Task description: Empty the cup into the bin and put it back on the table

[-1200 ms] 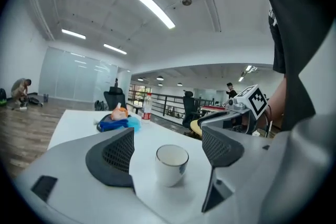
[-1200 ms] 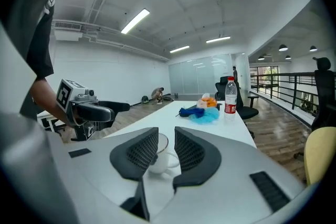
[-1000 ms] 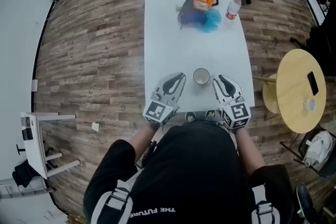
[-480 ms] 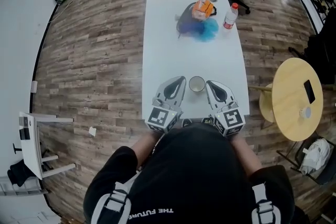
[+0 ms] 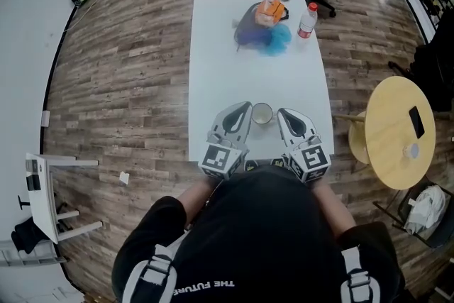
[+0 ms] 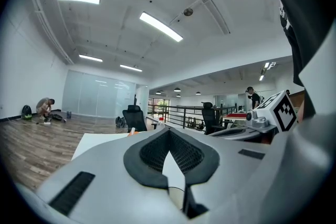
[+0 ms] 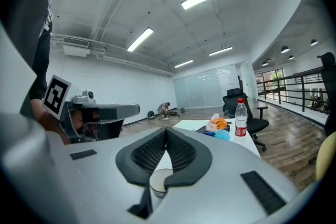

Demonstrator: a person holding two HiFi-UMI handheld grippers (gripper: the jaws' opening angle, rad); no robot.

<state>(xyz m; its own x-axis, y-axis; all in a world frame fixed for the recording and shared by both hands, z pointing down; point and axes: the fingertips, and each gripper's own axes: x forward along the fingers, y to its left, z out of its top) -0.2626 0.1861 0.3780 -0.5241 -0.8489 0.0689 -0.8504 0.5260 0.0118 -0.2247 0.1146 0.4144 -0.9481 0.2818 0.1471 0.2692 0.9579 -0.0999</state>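
Table (image 5: 213,46): cup (image 7: 159,183) plainer from right gripper (image 7: 166,132)

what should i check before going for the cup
1. Cup upright on the table: ok, it stands near the front edge between the two grippers.
2. Left gripper open for a grasp: not ok, shut and empty.
3. Right gripper open for a grasp: not ok, shut and empty; the cup shows just beyond it.
4. Space round the cup: ok, the bottle and the other items sit at the far end.
5. Something in the cup to tip out: cannot tell.
6. Bin located: cannot tell, no view shows one.
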